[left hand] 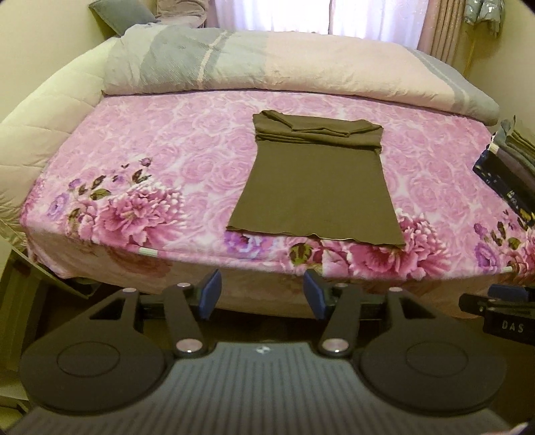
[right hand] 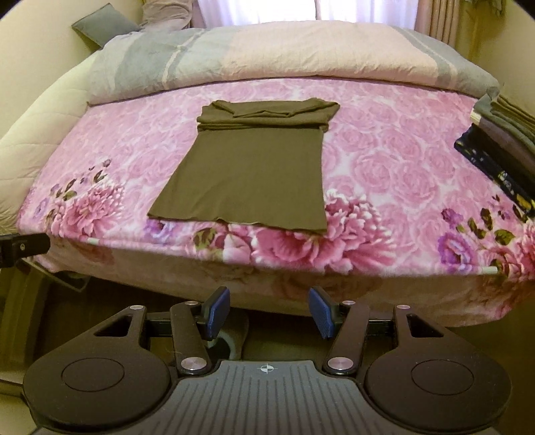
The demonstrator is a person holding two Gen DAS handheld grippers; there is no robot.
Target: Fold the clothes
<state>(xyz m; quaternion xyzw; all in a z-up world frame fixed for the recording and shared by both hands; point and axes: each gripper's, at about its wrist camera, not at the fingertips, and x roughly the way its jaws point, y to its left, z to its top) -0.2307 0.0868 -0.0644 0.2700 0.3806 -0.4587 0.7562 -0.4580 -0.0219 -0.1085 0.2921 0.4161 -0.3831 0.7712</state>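
Both the left gripper [left hand: 262, 294] and right gripper [right hand: 269, 313] hang empty, jaws apart, tilted down before the bed's near edge. On the floral blanket [left hand: 160, 140] the brown garment [left hand: 314, 187] lies narrowed, sleeves folded in at its far end; lengthwise folding likely remains. A folded stack [right hand: 501, 147] sits right.

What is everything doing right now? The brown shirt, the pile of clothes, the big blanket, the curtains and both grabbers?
Brown shirt: flat on the flowery bed cover, top part folded down, bottom hem at the bed's edge.
Pile of clothes: folded, stacked at the right side.
Big blanket: rolled up at the far end.
Curtains: hanging, light coming through.
Left gripper: jaws open, empty.
Right gripper: jaws open, empty.
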